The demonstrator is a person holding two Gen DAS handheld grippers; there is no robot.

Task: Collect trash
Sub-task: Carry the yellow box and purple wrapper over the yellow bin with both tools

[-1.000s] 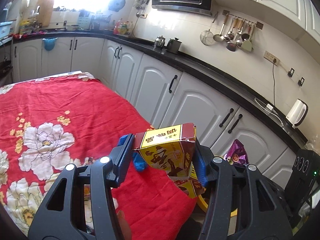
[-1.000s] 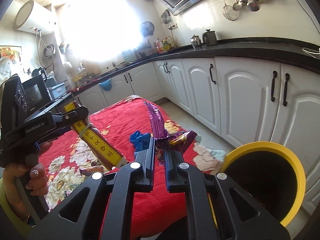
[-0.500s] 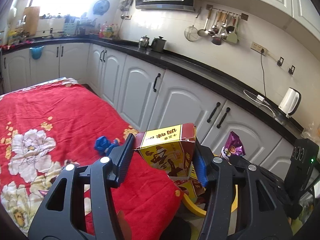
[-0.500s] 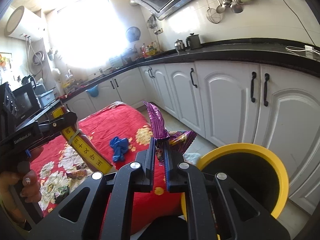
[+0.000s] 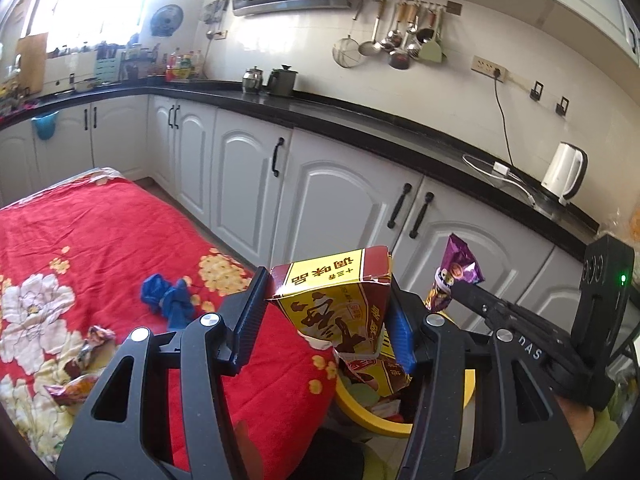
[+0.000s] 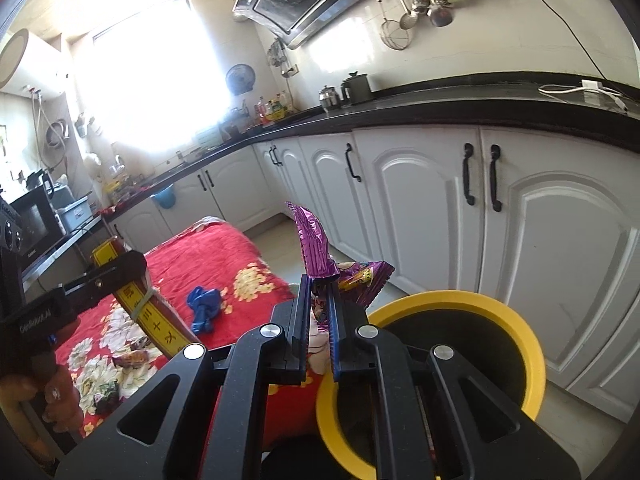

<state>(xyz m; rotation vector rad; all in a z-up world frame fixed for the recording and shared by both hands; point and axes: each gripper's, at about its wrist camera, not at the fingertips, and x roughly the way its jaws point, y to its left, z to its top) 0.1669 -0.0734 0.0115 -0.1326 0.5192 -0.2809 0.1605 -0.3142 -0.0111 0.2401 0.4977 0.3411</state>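
A yellow and red box (image 5: 340,300) is being pinched by the left gripper (image 5: 324,320) just above the yellow bin (image 6: 516,328), which is already holding some trash. The right gripper (image 6: 318,320) is pinching a purple wrapper (image 6: 316,256) beside the bin's rim. Neither is dropped yet. A blue scrap (image 5: 168,300) and several wrappers (image 5: 86,356) are lying on the red desk (image 5: 100,232), waiting.

Crumpled yellow-and-maroon carton (image 5: 340,300) and purple wrapper (image 6: 320,256) held above yellow-rimmed bin (image 6: 532,344).
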